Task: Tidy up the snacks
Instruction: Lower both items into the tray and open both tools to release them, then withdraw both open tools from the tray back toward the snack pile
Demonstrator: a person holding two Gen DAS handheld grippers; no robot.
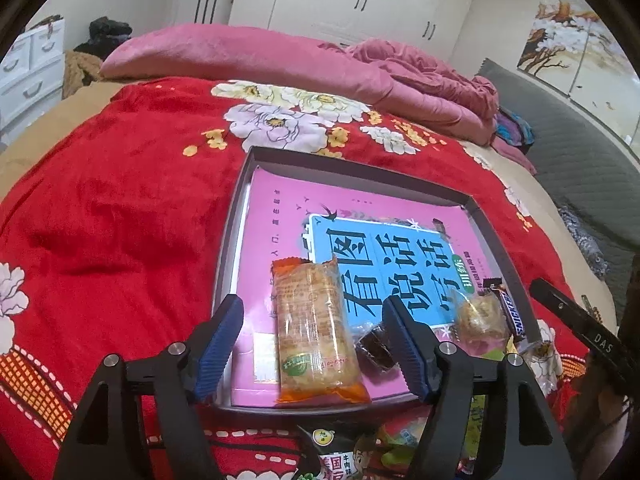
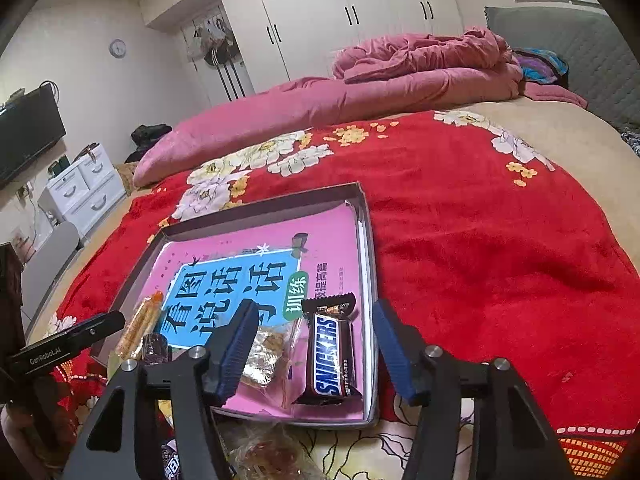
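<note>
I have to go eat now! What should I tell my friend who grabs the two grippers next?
Left gripper: open, around the orange biscuit pack without pinching it.
Right gripper: open, the Snickers bar lying loose between its fingers.
In the grey tray, on the pink book: biscuit pack, a dark wrapped sweet, a clear-wrapped pastry, the Snickers.
Left: more snack packets lie on the red blanket beside the tray's near edge.

"SNICKERS" runs along the chocolate bar [image 2: 331,360] lying in the grey tray [image 2: 370,264]. Left of the bar, the pink book [image 2: 256,248] under it carries large Chinese characters "看图说话" and "训练". "GenRobot.AI" marks the left gripper's [image 2: 68,344] side.
</note>
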